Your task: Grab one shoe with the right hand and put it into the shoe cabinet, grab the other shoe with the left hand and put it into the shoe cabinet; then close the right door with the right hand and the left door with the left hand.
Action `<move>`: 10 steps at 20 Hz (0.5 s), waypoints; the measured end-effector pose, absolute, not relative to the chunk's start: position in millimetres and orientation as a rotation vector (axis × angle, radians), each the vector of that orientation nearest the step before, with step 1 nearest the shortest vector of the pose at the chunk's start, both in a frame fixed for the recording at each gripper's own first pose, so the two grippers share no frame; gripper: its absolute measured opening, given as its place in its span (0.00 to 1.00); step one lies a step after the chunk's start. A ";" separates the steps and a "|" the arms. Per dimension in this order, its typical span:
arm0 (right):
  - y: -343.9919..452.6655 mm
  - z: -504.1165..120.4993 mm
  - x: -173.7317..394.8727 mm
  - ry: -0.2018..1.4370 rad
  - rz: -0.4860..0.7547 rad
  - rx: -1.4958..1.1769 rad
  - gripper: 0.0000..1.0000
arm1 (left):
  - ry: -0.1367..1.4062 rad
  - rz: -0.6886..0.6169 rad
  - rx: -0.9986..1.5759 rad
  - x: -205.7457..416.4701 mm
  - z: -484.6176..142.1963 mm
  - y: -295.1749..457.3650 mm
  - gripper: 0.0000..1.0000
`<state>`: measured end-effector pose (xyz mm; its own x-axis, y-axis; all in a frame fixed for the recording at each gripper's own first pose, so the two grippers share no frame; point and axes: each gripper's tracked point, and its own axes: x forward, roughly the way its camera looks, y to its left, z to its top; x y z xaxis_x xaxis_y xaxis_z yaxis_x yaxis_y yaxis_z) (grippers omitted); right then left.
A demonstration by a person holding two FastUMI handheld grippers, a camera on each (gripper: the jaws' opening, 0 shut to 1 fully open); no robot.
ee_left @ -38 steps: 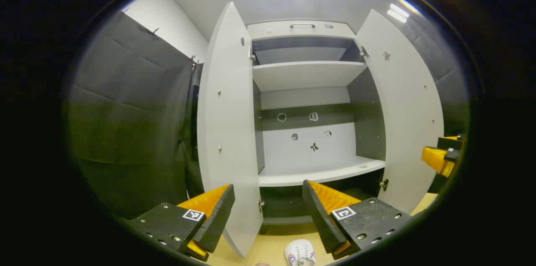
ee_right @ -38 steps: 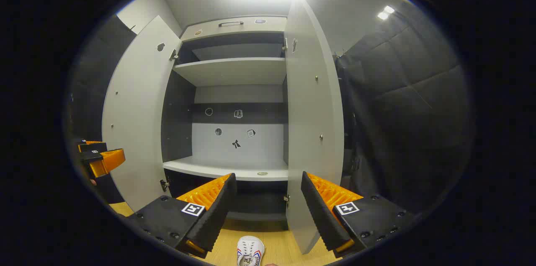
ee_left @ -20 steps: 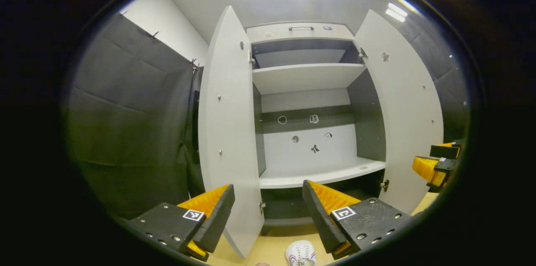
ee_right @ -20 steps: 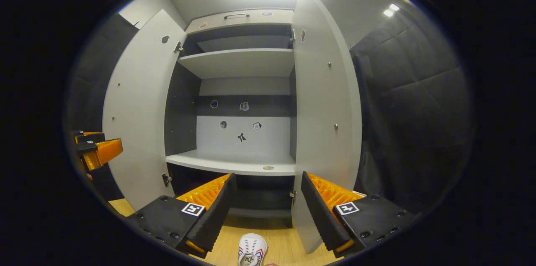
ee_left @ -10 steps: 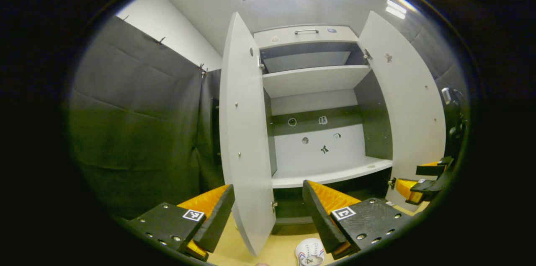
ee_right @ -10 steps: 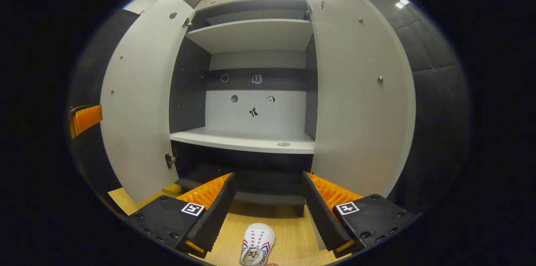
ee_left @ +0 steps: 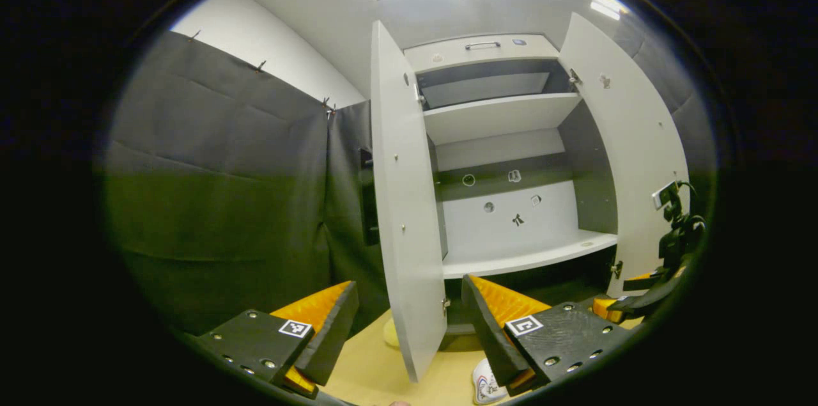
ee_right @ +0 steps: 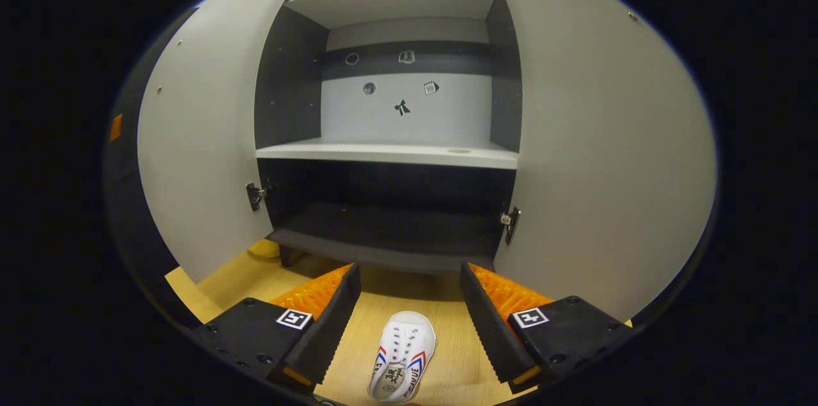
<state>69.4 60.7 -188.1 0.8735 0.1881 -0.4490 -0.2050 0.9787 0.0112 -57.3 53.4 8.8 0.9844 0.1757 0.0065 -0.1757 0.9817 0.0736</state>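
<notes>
- Hovering over the small white canvas shoe with striped sides, my right gripper has its fingers wide apart and holds nothing.
- It lies on the pale wooden floor, just in front of the open grey shoe cabinet.
- My left gripper is spread too, holding nothing.
- I think it is light and soft, so I should pinch its sides near the middle.
</notes>
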 end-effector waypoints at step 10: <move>81.1 -295.7 49.9 0.797 0.269 0.023 0.98 | 0.035 0.233 0.087 -67.0 -0.1 73.7 0.94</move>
